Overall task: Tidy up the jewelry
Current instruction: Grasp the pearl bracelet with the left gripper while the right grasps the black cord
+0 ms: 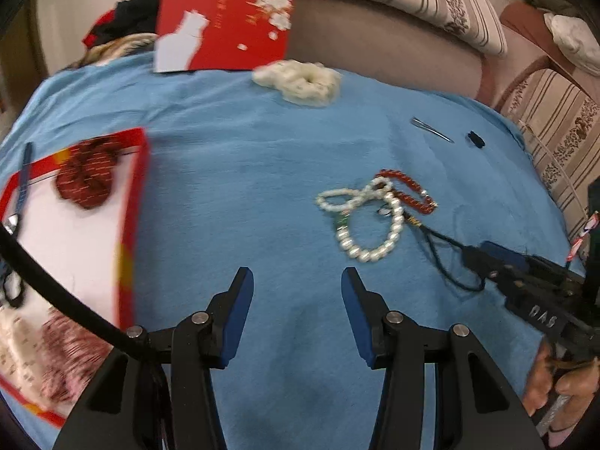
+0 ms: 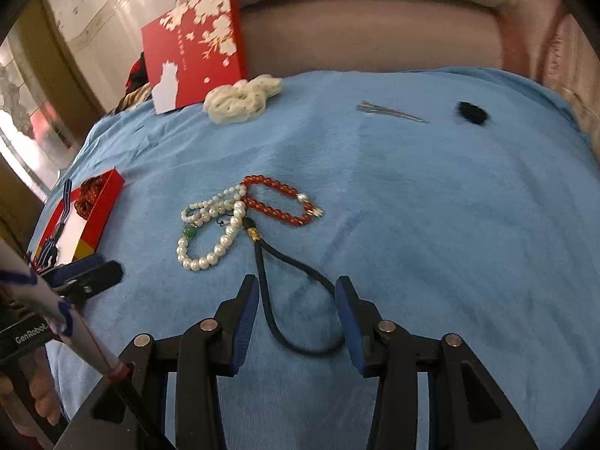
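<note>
A tangle of jewelry lies on the blue cloth: a white pearl strand (image 2: pixel 210 232) (image 1: pixel 369 221), a red bead bracelet (image 2: pixel 279 199) (image 1: pixel 410 191) and a black cord loop (image 2: pixel 300 307). My right gripper (image 2: pixel 298 288) is open, its jaws either side of the cord loop, low over the cloth. My left gripper (image 1: pixel 296 277) is open and empty, to the left of the jewelry. The right gripper (image 1: pixel 483 258) also shows in the left wrist view at the cord's end. A red-rimmed box (image 1: pixel 131 225) (image 2: pixel 99 208) at the left holds a red scrunchie (image 1: pixel 88 174) and a blue clip (image 1: pixel 24 178).
A red box lid (image 1: pixel 225 15) (image 2: pixel 195 48) leans against the sofa at the back. A white scrunchie (image 1: pixel 300 80) (image 2: pixel 242 97), a silver hair clip (image 1: pixel 431 129) (image 2: pixel 390 111) and a small black item (image 1: pixel 475 138) (image 2: pixel 470 111) lie on the cloth's far side.
</note>
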Demonstrator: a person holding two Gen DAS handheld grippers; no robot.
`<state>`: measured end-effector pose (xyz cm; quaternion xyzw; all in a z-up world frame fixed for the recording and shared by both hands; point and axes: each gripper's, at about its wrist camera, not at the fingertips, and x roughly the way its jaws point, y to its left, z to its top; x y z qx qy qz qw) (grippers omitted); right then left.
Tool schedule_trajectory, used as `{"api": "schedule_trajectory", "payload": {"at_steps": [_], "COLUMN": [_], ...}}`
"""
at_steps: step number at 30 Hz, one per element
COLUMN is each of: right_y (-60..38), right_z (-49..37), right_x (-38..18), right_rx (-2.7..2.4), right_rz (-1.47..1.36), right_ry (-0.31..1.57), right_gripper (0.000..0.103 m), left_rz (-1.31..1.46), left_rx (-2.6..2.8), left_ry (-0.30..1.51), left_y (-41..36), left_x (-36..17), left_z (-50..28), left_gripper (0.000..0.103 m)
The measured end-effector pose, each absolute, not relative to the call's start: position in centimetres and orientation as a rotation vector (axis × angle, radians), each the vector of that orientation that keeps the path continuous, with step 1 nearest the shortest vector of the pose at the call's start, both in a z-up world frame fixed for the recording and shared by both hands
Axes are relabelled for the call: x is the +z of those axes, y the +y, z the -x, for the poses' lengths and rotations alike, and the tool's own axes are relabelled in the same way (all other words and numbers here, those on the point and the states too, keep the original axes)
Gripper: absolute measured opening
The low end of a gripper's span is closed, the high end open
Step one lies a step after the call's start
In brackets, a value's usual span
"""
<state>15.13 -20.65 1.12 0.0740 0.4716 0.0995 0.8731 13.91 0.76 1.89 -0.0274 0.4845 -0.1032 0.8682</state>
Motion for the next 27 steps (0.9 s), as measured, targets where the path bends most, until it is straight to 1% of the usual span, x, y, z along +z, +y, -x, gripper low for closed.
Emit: {"api": "schedule_trajectory", "payload": {"at_steps": [5, 10, 11, 12, 14, 15, 17, 18, 19, 20, 27], "right_y": [-19.4, -18.7, -18.6, -18.3, -18.3, -18.5, -19.0, -19.2, -19.5, -19.7, -20.7], "right_z": [-17.6, -18.7, -18.8, -18.7, -18.7, -18.7, -18.6, -18.4, -18.2, -17.8, -13.3], "right_x": [0.3, -1.1, -1.1, -1.1, -1.1, -1.1, -1.1, -1.1, -1.1, -1.1, -0.5], "right_rx": [0.285, 0.310, 0.308, 0.300, 0.288, 0.278, 0.250, 0.231, 0.216, 0.204, 0.140], "right_rz": [-0.097, -0.086, -0.077, -0.061, -0.056, -0.061, -0.080, -0.091, -0.102, -0.112, -0.108], "right_ry": [0.998, 1.024, 1.020, 1.013, 1.023, 1.027, 1.043, 1.052, 1.058, 1.064, 1.122], "right_gripper": [0.047, 0.047, 0.044, 0.032, 0.017, 0.012, 0.010, 0.010, 0.010, 0.010, 0.010], "left_rz": [0.050, 0.081, 0.078, 0.077, 0.079, 0.081, 0.075, 0.065, 0.058, 0.053, 0.065], "left_rx": [-0.249, -0.281, -0.282, -0.287, -0.303, -0.308, -0.306, -0.300, -0.302, -0.318, -0.306], "left_ry": [1.027, 1.061, 1.062, 1.063, 1.070, 1.069, 1.069, 1.062, 1.060, 1.078, 1.126], "left_y": [-1.4, -1.7, -1.8, -2.0, -2.4, -2.6, -3.1, -3.2, -3.3, -3.5, -1.5], "left_x": [1.4, 0.8, 0.9, 0.7, 0.5, 0.3, -0.1, -0.1, -0.1, -0.2, 1.1], "left_z": [-16.8, -17.8, -17.9, -17.9, -18.1, -18.2, -18.4, -18.3, -18.3, -18.3, -15.9], "left_gripper": [0.047, 0.047, 0.047, 0.047, 0.047, 0.047, 0.047, 0.042, 0.020, 0.009, 0.008]}}
